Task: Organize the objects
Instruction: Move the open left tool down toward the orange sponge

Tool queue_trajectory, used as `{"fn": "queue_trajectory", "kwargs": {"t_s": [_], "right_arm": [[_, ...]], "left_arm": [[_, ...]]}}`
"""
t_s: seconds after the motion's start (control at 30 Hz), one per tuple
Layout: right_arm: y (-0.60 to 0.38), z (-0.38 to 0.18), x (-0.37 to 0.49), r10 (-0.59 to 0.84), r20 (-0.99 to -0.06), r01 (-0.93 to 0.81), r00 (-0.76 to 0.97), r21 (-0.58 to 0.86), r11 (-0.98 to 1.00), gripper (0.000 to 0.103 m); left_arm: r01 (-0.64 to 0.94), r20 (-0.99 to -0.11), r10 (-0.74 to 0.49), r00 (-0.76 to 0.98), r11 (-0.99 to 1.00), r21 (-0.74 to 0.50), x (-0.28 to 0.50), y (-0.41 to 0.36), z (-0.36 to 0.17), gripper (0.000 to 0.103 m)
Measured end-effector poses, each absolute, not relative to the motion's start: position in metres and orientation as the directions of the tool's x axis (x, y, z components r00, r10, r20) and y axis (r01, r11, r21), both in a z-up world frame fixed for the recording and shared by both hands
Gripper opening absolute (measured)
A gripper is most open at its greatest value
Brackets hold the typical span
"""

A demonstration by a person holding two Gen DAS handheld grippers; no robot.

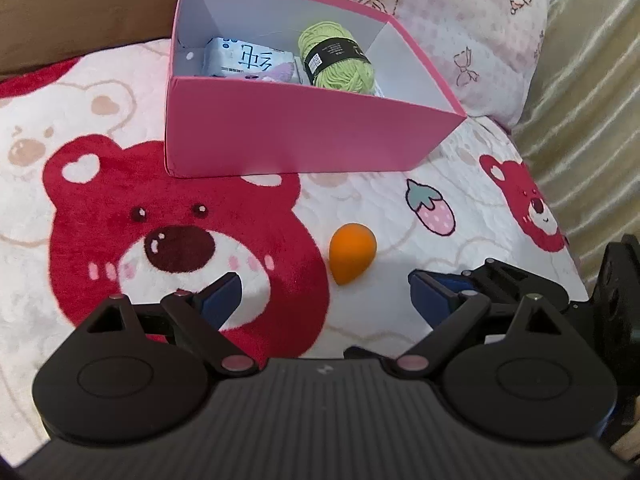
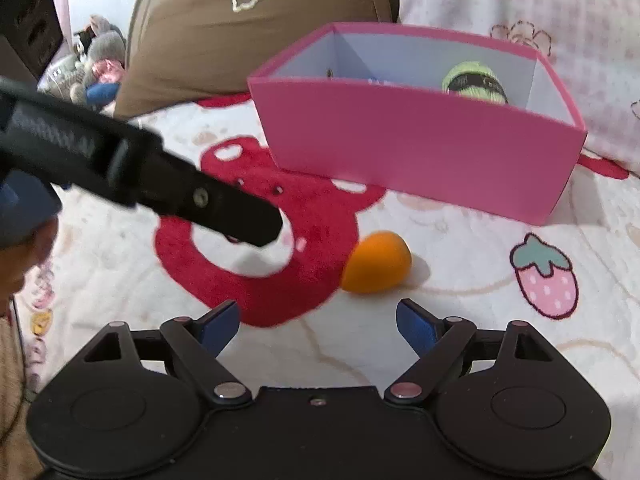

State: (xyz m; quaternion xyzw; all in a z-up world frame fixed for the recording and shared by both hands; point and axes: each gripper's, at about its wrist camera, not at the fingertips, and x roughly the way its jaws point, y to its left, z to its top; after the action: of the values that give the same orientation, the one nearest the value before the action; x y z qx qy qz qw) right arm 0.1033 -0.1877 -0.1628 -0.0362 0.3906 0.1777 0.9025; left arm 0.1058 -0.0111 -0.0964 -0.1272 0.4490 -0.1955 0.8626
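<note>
Scene: bed w/ a white plush blanket (image 1: pixel 380 208) printed w/ red bears and strawberries. An orange egg-shaped sponge (image 1: pixel 352 258) lies on the blanket, in front of a pink box (image 1: pixel 304 128) and well apart from it.

Left gripper (image 1: pixel 326 292): jaws wide, nothing between them. Blue pads sit either side of the sponge's near end in the left wrist view, no contact visible. In the right wrist view this gripper shows only as a blurred black bar crossing from the left edge; its tips cannot be made out there.

Right gripper (image 2: pixel 318 320): jaws wide, empty. The sponge (image 2: pixel 376 262) lies just beyond and slightly left of the gap, not touched. A black part at the right edge of the left wrist view is prob. this gripper's body, cut off by the frame.

Box contents, left wrist view: a green yarn ball (image 1: pixel 340 56) w/ black label band and a white packet (image 1: pixel 248 60) w/ printed characters, side by side. The near wall hides their lower parts and most of the box floor. A small lilac item by the packet is too obscured to ID. From the right wrist view only the yarn's top (image 2: pixel 474 82) clears the wall; the packet is almost fully hidden.

Background: a brown cushion (image 2: pixel 240 28) and a pink-patterned pillow (image 1: pixel 460 12) behind the box, both cut off. Soft toys at far left of the right wrist view are blurred. A person's sleeve (image 2: pixel 10 380) is partly visible at the lower left edge.
</note>
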Motion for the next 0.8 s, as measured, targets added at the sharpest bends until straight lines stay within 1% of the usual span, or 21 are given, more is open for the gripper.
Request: {"fn": "queue_trajectory", "kwargs": {"t_s": [0.13,0.27,0.37,0.5,0.6,0.67,0.73,0.8], "right_arm": [[-0.191,-0.176,0.112,0.263,-0.707,-0.319,0.657,0.056,0.946,0.088],[-0.191,-0.186,0.118,0.269,-0.695,-0.304,0.667,0.076,0.95,0.088],[-0.189,-0.191,0.121,0.274,-0.681,-0.3,0.679,0.084,0.95,0.088],[-0.187,-0.198,0.122,0.253,-0.661,-0.298,0.707,0.046,0.953,0.083],[-0.187,-0.202,0.122,0.24,-0.649,-0.296,0.722,0.024,0.955,0.08],[-0.186,-0.204,0.122,0.234,-0.64,-0.3,0.732,0.006,0.954,0.076],[-0.185,-0.205,0.123,0.233,-0.638,-0.307,0.734,-0.006,0.952,0.074],[-0.183,-0.206,0.124,0.231,-0.639,-0.311,0.734,-0.014,0.95,0.068]], "left_arm": [[0.229,-0.707,-0.463,0.534,0.884,-0.407,0.109,-0.014,-0.107,0.091],[0.22,-0.645,-0.518,0.561,0.845,-0.487,0.108,-0.018,-0.119,0.09],[0.212,-0.646,-0.525,0.554,0.839,-0.501,0.108,-0.028,-0.13,0.09],[0.205,-0.638,-0.535,0.554,0.83,-0.519,0.113,-0.038,-0.139,0.089],[0.196,-0.641,-0.514,0.57,0.843,-0.501,0.117,-0.041,-0.141,0.088],[0.19,-0.642,-0.511,0.571,0.843,-0.502,0.121,-0.041,-0.144,0.084],[0.182,-0.65,-0.502,0.571,0.849,-0.495,0.124,-0.042,-0.147,0.075],[0.171,-0.654,-0.498,0.57,0.85,-0.498,0.127,-0.043,-0.152,0.072]]}}
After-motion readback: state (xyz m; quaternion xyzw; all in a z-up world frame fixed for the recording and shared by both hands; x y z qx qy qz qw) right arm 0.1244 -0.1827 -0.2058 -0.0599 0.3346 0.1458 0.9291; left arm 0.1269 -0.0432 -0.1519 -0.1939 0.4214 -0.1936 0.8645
